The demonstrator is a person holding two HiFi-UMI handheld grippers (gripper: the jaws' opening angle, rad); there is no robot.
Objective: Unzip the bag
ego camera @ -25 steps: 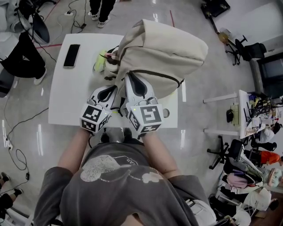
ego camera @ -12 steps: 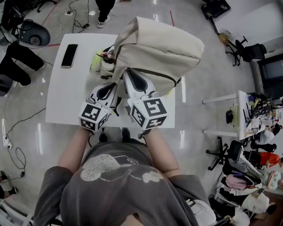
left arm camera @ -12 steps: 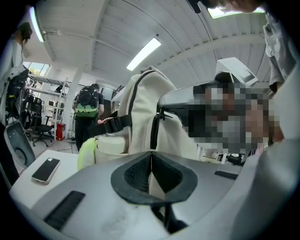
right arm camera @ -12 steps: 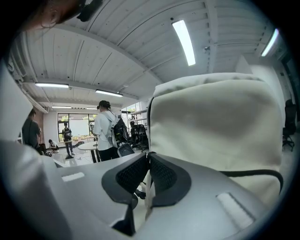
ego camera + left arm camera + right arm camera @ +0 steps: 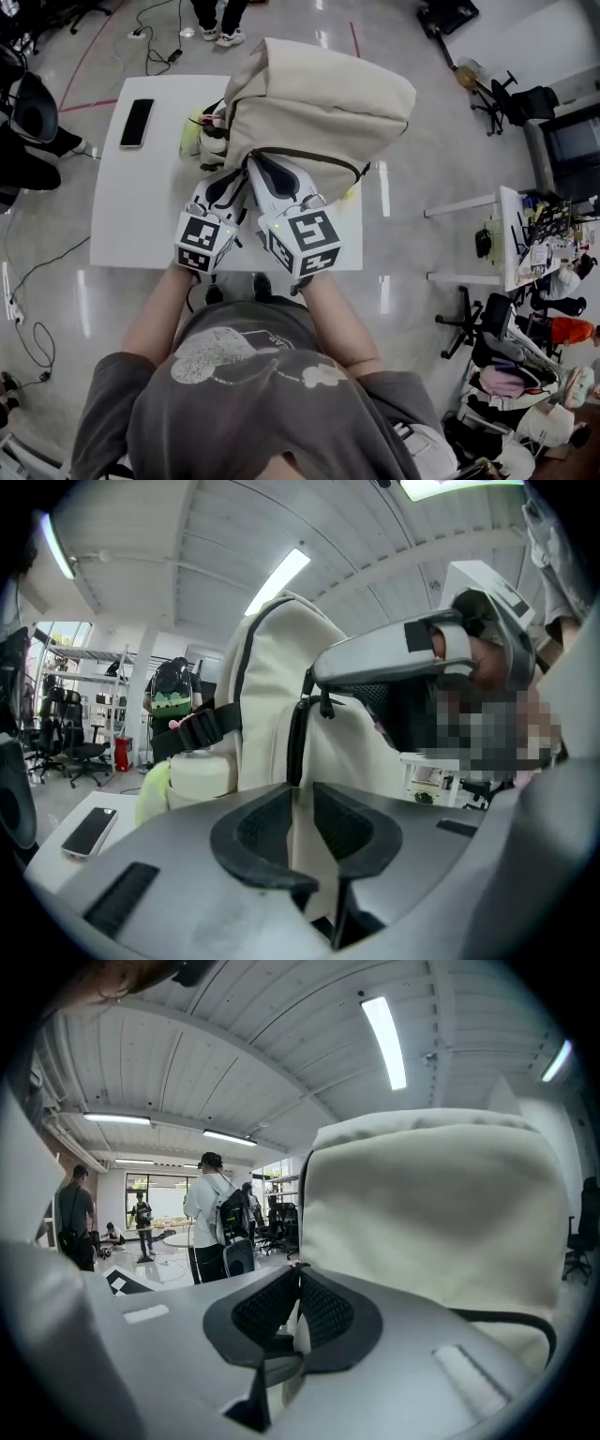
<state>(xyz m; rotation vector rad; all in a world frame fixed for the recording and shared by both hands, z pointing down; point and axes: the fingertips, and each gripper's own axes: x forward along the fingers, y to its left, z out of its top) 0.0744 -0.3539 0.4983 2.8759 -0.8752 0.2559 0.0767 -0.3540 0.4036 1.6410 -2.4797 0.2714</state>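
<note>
A cream backpack stands on the white table, leaning away from me. A dark zipper runs across its near side. My left gripper is at the bag's lower near edge. In the left gripper view it is shut on a cream fold just beside the upright zipper. My right gripper lies right next to it, higher on the bag. It is shut on a thin cream piece of the backpack; whether that is the zipper pull I cannot tell.
A black phone lies at the table's far left. A yellow-green object and a black strap sit at the bag's left side. Office chairs and desks stand to the right, cables on the floor to the left. People stand beyond the table.
Both grippers and the bag have shifted slightly up and left in the head view, with both grips unchanged. The seated person at the far left has slid toward the frame's edge.
</note>
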